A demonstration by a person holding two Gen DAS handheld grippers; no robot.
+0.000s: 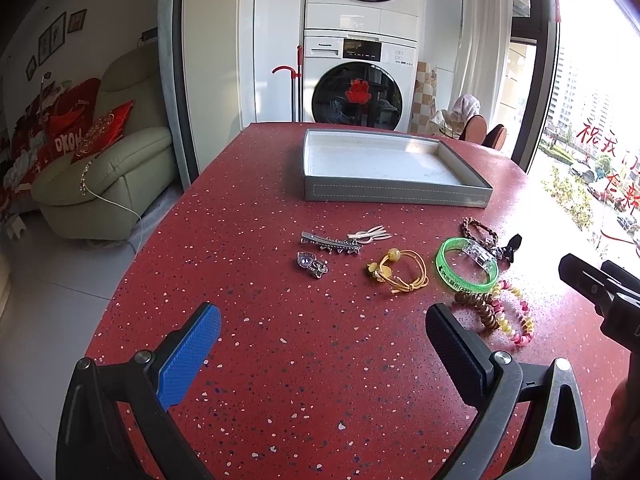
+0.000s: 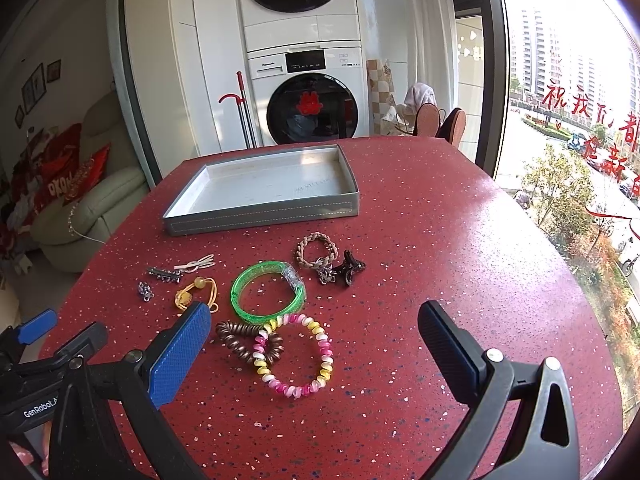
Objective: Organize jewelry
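Left wrist: speckled red table (image 1: pixel 280 360), washer (image 1: pixel 358 80) behind.

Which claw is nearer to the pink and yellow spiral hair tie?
Right. The right claw is open around the pink and yellow spiral hair tie; the left claw is open farther away, with the tie beyond its right finger.

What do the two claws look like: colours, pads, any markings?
Both match: black plastic frames with silver screws. The left claw and right claw each carry a blue textured pad on one finger and a dark pad on the other. White "GenRobot" lettering marks the left claw's body.
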